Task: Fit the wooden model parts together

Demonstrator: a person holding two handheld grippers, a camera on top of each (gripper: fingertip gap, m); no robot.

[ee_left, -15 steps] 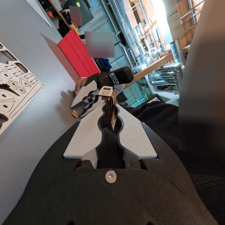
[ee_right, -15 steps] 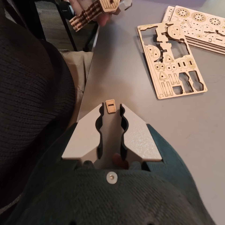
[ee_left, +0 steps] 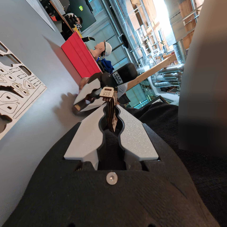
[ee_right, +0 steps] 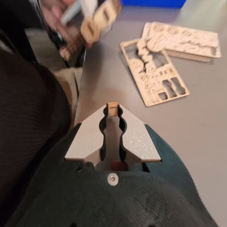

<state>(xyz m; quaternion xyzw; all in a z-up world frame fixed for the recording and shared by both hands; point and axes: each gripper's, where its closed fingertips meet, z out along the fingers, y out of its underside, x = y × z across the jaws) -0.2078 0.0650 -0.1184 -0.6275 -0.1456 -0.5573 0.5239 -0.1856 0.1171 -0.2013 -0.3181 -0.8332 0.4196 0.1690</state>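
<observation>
Grey desk (ee_right: 159, 122) carries a punched wooden sheet (ee_right: 153, 73), one corner lying on a stack of uncut sheets (ee_right: 184, 40) beyond it; a red box (ee_left: 79, 57) stands farther back. Dark knit sleeve (ee_right: 24, 98) blocks the left of the right wrist view.

Left hand-held gripper (ee_left: 111, 106): fingers closed onto a layered wooden assembly (ee_left: 111, 113), held off the desk edge over the lap.

Right hand-held gripper (ee_right: 112, 106): tips pinching a small ribbed piece (ee_right: 112, 109), low over the desk near the sheet, its tips towards the assembly. View blurred.
</observation>
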